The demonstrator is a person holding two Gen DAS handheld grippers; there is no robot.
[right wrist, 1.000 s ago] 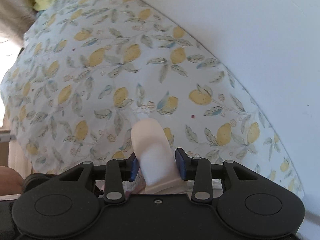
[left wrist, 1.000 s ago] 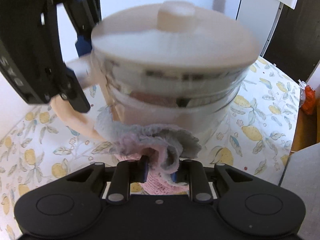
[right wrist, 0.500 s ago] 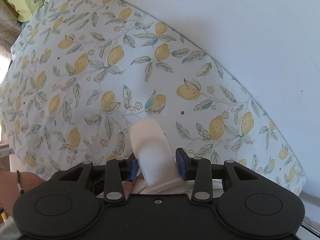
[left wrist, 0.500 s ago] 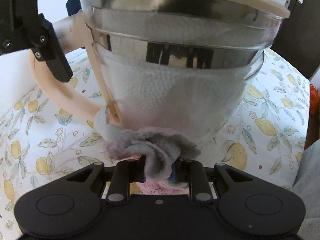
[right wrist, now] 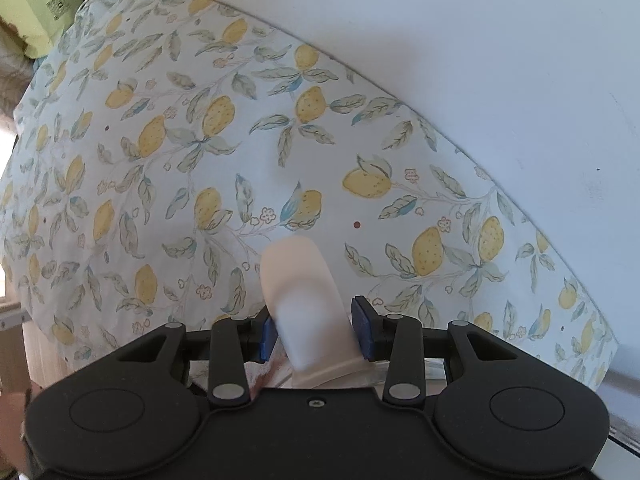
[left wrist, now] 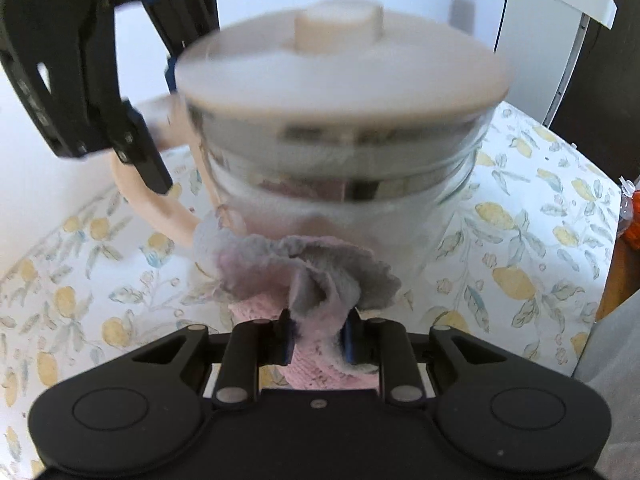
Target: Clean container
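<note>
Pink-and-grey cloth [left wrist: 316, 280] sits pinched in my left gripper [left wrist: 317, 336], pressed against the glass container [left wrist: 352, 168] (blurred, lid [left wrist: 340, 64] on) above the lemon-print tablecloth [right wrist: 200, 152]. My right gripper [right wrist: 314, 328] clamps the container's cream handle [right wrist: 300, 280], holding it up.

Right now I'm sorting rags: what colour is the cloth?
The cloth is pink with grey edges, best seen in the left wrist view.

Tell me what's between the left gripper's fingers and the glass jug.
A bunched pink-grey cloth, clamped in the left gripper and reaching the jug, shown in the left wrist view.
</note>
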